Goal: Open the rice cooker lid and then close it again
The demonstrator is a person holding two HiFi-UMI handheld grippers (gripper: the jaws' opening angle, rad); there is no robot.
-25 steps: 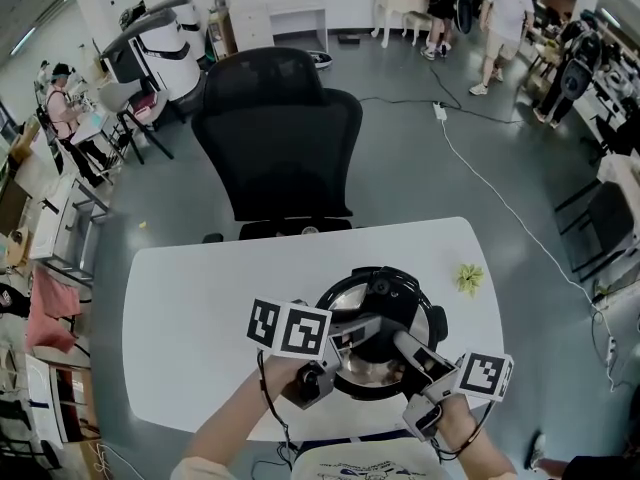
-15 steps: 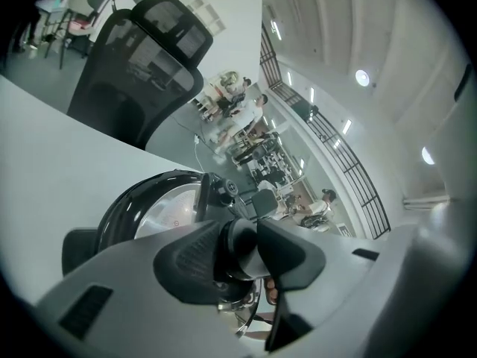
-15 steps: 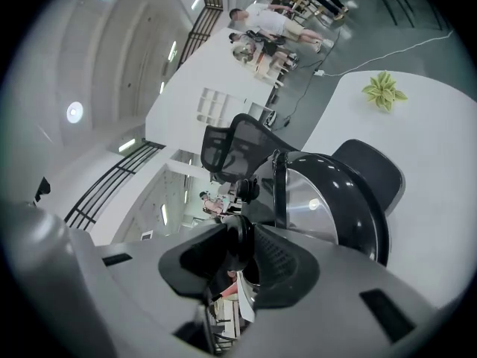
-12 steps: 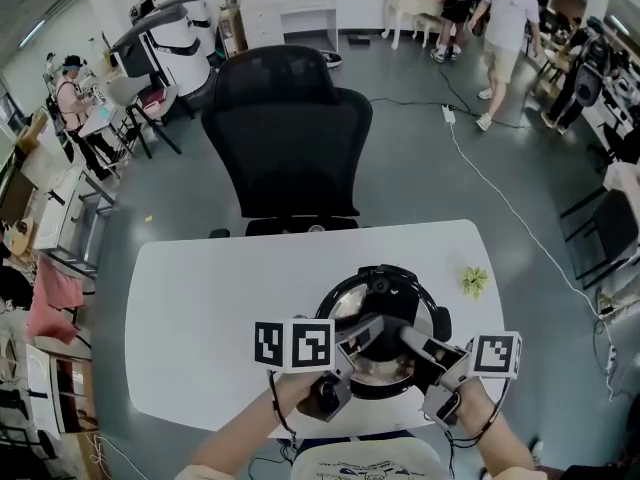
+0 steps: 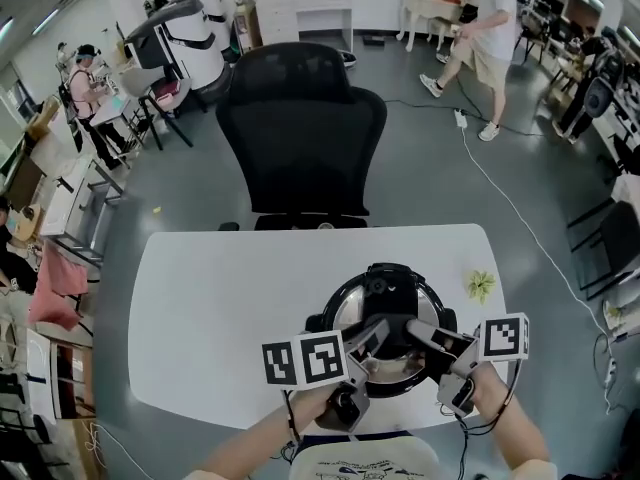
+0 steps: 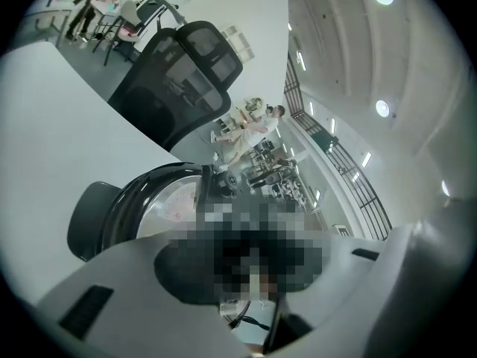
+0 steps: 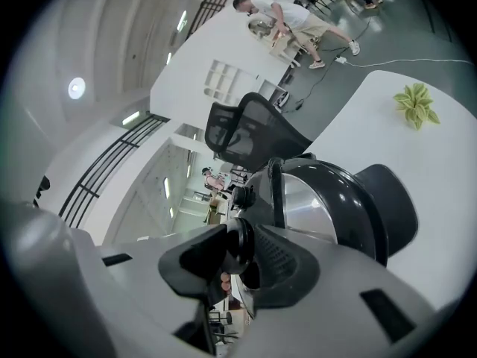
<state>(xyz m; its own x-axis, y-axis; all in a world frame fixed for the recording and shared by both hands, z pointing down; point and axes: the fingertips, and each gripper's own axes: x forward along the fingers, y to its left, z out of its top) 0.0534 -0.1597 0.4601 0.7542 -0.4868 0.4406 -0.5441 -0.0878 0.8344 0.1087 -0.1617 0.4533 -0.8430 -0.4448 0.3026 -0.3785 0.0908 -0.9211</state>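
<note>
A black rice cooker [image 5: 335, 320] with a silvery lid [image 5: 352, 313] stands near the front of the white table [image 5: 220, 308]. From the near side, both grippers reach onto the lid's middle. My left gripper [image 5: 375, 334] straddles the lid handle, and in the left gripper view a dark mass fills the gap of the left gripper [image 6: 253, 267] under a blurred patch. My right gripper [image 5: 412, 328] comes in from the right. In the right gripper view the right gripper [image 7: 238, 258] is shut on the handle's round black knob [image 7: 240, 245]. The lid lies down on the pot.
A small green plant sprig [image 5: 481, 286] lies on the table to the cooker's right. A black office chair [image 5: 300, 128] stands behind the table's far edge. A person [image 5: 490, 38] walks at the back of the room. The cooker's side grip [image 7: 387, 200] sticks out.
Both grippers have rolled at the lid: the left marker cube slid toward me, the right one moved away and to the right. The cooker kept its place.
</note>
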